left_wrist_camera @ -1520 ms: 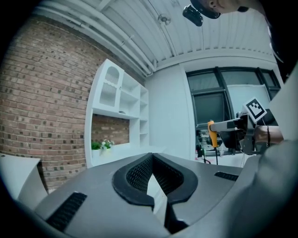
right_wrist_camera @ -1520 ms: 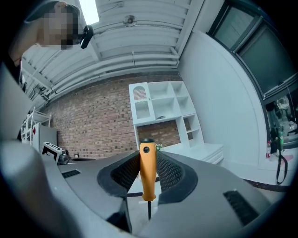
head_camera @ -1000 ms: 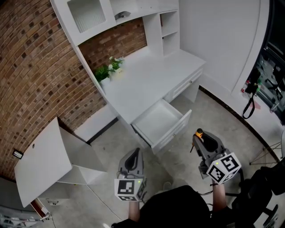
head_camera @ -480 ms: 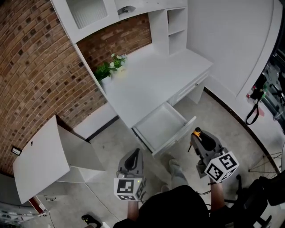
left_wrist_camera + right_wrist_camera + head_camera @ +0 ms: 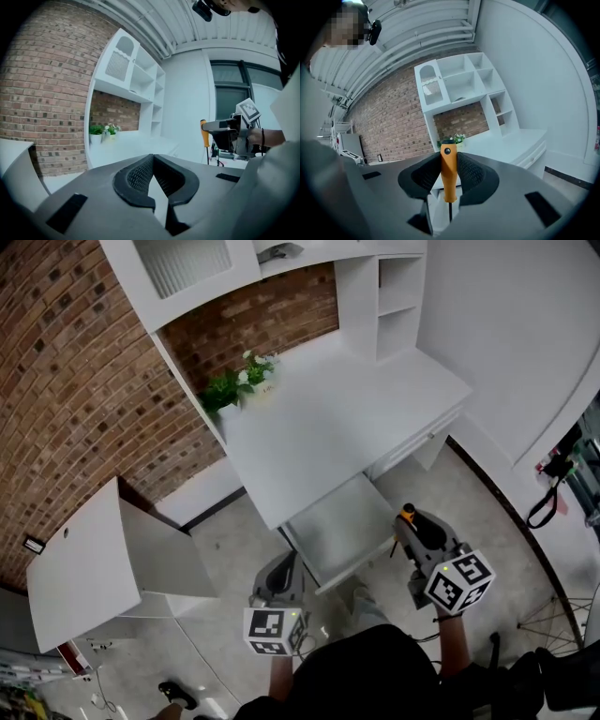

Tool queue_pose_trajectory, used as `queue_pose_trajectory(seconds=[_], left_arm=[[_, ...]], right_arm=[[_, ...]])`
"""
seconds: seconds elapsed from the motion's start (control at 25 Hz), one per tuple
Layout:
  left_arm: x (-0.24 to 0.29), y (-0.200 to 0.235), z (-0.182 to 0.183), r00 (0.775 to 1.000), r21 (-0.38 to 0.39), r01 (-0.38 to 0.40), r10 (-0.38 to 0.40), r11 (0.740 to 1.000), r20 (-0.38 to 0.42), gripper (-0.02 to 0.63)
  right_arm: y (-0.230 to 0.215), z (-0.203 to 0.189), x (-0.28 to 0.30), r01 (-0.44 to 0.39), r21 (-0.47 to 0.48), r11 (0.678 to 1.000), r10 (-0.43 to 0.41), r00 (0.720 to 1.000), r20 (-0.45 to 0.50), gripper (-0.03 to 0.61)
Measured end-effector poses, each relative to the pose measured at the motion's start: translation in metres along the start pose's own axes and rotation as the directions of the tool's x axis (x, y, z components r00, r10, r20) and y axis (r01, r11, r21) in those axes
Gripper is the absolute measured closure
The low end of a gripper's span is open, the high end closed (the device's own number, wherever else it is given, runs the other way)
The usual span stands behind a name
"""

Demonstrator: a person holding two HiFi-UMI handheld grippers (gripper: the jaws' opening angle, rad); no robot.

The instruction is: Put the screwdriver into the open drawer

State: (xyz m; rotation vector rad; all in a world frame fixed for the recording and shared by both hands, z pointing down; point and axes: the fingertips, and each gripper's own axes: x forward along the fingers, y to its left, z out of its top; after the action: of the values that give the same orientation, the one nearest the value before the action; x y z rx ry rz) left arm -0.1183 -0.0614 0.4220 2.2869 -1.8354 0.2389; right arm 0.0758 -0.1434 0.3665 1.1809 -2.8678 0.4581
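Under the white worktop (image 5: 328,418), the drawer (image 5: 336,532) stands pulled out toward you, and its pale bottom shows bare in the head view. On the worktop's back corner a small potted plant (image 5: 232,385) sits against the brick wall. The shelf compartments (image 5: 398,296) above the worktop are white; one upper shelf holds something dark that is too small to make out.

Your right gripper (image 5: 449,164) has the screwdriver (image 5: 449,171). Its jaws are closed on the orange handle, one ribbed pad pressing each side. The handle stands upright between them, its black-capped end at the top and the thin metal shaft running down below the pads. In the head view the handle's top pokes up at the front of that gripper, just beside the drawer's right front corner and outside the drawer. Whether it hangs over the drawer's edge or over the floor (image 5: 234,549) you cannot tell from here.

Your left gripper (image 5: 152,161) carries nothing. Its jaws meet at the tips, with only a narrow wedge of light showing between the pads further back. In the head view it hovers over the floor, near the drawer's left front corner and well apart from the screwdriver. Off to the left stands a white side cabinet (image 5: 80,568).
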Motion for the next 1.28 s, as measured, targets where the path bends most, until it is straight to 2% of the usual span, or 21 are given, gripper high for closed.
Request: queue_pose_trajectory(seconds=[0.32,0.56,0.88,1.28], left_arm=[[0.055,0.003,-0.009,0.997,-0.039,-0.050,0.047,0.998,-0.059,0.604],[0.092,0.003,-0.022,0.992,-0.074,-0.075,0.067,0.994,-0.104,0.604],[0.135,-0.008,-0.052,0.981,-0.106,-0.066,0.046,0.992,-0.187,0.605],[0.156,-0.007,-0.111,0.936,-0.164,-0.030,-0.030,0.986,-0.350,0.604]], right_arm=[[-0.040,-0.006,0.053,-0.067,0.005,0.998,0.067,0.994,-0.087,0.466],[-0.061,-0.023,0.085,-0.133,0.007,0.991,0.132,0.977,-0.168,0.466],[-0.086,-0.066,0.117,-0.198,0.013,0.980,0.193,0.933,-0.303,0.466],[-0.099,-0.139,0.154,-0.205,0.063,0.977,0.211,0.863,-0.459,0.466]])
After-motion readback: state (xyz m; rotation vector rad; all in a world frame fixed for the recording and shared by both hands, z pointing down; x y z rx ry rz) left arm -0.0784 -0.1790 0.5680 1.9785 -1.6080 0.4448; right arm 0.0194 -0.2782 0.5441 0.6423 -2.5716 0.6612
